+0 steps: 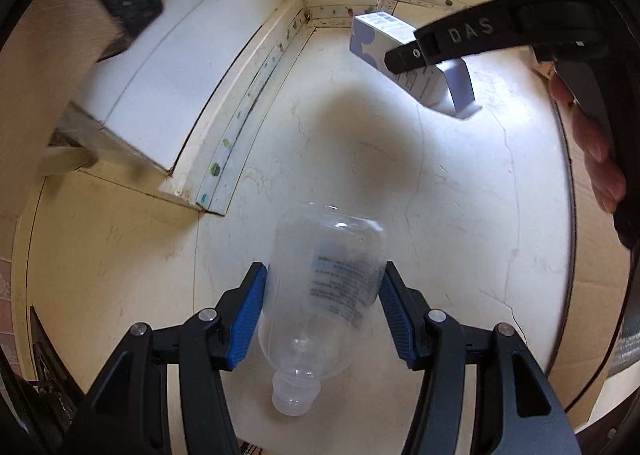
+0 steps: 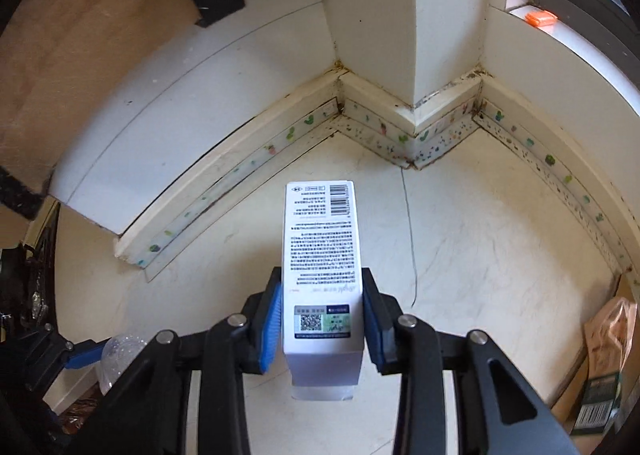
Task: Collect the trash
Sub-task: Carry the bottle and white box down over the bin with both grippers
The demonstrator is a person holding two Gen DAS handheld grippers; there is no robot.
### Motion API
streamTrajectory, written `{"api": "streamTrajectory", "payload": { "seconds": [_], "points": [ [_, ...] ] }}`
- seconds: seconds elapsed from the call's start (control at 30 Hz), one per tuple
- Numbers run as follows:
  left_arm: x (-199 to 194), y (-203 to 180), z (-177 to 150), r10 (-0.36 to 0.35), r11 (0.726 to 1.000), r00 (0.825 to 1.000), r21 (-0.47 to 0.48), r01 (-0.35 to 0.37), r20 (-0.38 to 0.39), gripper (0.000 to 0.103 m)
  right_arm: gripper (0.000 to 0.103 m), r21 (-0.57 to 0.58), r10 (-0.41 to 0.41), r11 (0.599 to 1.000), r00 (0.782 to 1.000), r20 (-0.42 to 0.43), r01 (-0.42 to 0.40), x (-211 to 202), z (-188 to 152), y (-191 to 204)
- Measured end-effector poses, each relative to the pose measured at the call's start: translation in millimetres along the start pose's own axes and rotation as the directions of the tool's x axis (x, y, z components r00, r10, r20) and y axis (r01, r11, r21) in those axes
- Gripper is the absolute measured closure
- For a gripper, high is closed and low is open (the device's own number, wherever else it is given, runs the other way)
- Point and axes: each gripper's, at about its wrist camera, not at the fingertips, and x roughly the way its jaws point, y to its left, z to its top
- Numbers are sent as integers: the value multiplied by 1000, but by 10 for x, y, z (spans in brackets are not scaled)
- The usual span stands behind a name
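A clear, empty plastic bottle with a printed label hangs neck-down between the blue pads of my left gripper, which is shut on its sides above the pale floor. My right gripper is shut on a tall white carton with small print, a barcode and a QR code, and both pads press its narrow sides. The left wrist view shows the same carton at upper right, under a black finger of the right gripper. The bottle also shows at the lower left of the right wrist view.
White walls and a speckled skirting board form a jutting corner ahead. A wooden panel stands at the upper left. Brown cardboard lies at the right, with a crumpled bag and packaging on it. An orange object sits on a ledge.
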Motion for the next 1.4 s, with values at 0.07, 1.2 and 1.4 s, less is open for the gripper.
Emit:
{"api": "streamTrajectory", "payload": {
  "seconds": [0.07,1.2,1.4],
  "points": [
    [-124,50,-133,-10,1000,1000,-3,10,21,48,68,27,7,1000,1000,1,-7,-159,-160,109],
    [-317,50,-3528,-262,955,962,124,270,-81,49,67,286,22,957,966,-259,54,-637,-4396,2362],
    [366,-34,-3809,-268,953,951,104,286,-156,49,67,450,147,891,903,-404,56,284,-5073,2099]
  ]
}}
